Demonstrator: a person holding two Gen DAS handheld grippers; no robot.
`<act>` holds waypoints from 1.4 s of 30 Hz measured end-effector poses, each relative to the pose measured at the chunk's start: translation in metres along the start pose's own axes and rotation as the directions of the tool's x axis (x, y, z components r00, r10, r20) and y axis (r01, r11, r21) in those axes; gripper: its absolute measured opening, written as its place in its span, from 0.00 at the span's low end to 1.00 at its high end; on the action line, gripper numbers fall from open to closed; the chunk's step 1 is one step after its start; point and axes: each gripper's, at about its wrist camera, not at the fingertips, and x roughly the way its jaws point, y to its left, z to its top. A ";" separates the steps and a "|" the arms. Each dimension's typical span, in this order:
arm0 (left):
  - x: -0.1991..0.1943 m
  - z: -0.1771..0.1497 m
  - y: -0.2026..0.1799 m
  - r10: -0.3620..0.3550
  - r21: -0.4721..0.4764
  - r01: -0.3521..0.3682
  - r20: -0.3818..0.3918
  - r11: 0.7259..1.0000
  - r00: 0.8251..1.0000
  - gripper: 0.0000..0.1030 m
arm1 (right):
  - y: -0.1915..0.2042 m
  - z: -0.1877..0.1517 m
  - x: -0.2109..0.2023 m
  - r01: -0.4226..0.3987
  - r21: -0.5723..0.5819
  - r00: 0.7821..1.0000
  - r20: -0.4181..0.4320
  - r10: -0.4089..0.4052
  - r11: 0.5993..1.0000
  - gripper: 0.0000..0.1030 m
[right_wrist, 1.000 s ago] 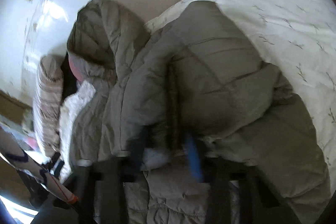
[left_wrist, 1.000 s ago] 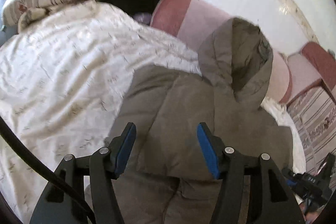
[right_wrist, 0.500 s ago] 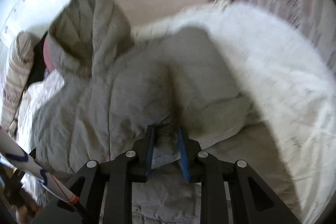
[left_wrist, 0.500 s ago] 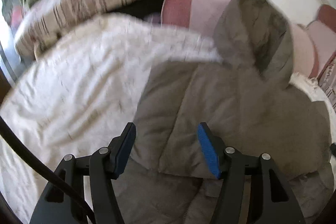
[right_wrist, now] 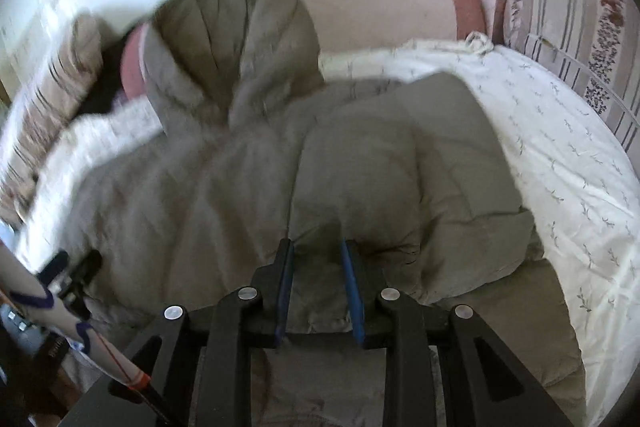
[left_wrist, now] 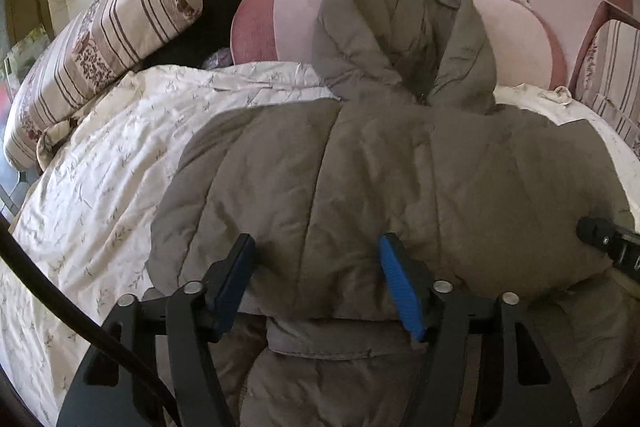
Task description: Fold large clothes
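Observation:
A grey-brown hooded puffer jacket (left_wrist: pixel 400 167) lies on the bed, its hood (left_wrist: pixel 404 27) propped against the pink bolster. Its lower part is doubled over the body. My left gripper (left_wrist: pixel 315 241) straddles the folded edge; its jaws are opening and the blue pads stand apart from the fabric. In the right wrist view the same jacket (right_wrist: pixel 224 187) and hood (right_wrist: pixel 228 39) show. There my right gripper (right_wrist: pixel 316 245) is narrow, pinching a ridge of jacket fabric. A black piece of the right gripper (left_wrist: pixel 608 243) pokes in at the right edge of the left view.
A white quilt (left_wrist: pixel 100 167) with small sprigs covers the bed. A striped pillow (left_wrist: pixel 104 39) lies at the far left, a pink bolster (left_wrist: pixel 280 23) along the white wall, and another striped pillow (right_wrist: pixel 580 19) at the right. A dark cloth (left_wrist: pixel 212 23) sits behind the bolster.
Both views have rolled level and slid sideways, so the hood now stands near the middle. The left jaws stand wider. The right jaws still hold the jacket fold.

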 end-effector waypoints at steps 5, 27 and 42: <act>0.009 -0.001 0.005 -0.007 -0.023 0.007 -0.013 1.000 1.000 0.71 | 0.000 -0.006 0.012 0.025 -0.021 0.999 -0.023 -0.025 0.999 0.27; 0.013 -0.001 0.006 0.001 -0.014 -0.001 -0.007 1.000 1.000 0.74 | 0.008 -0.004 -0.005 0.039 -0.026 0.999 0.036 -0.038 0.999 0.31; 0.014 -0.001 0.006 0.000 -0.015 0.000 -0.007 1.000 1.000 0.76 | 0.018 -0.003 0.006 -0.017 -0.056 1.000 0.025 0.018 0.998 0.38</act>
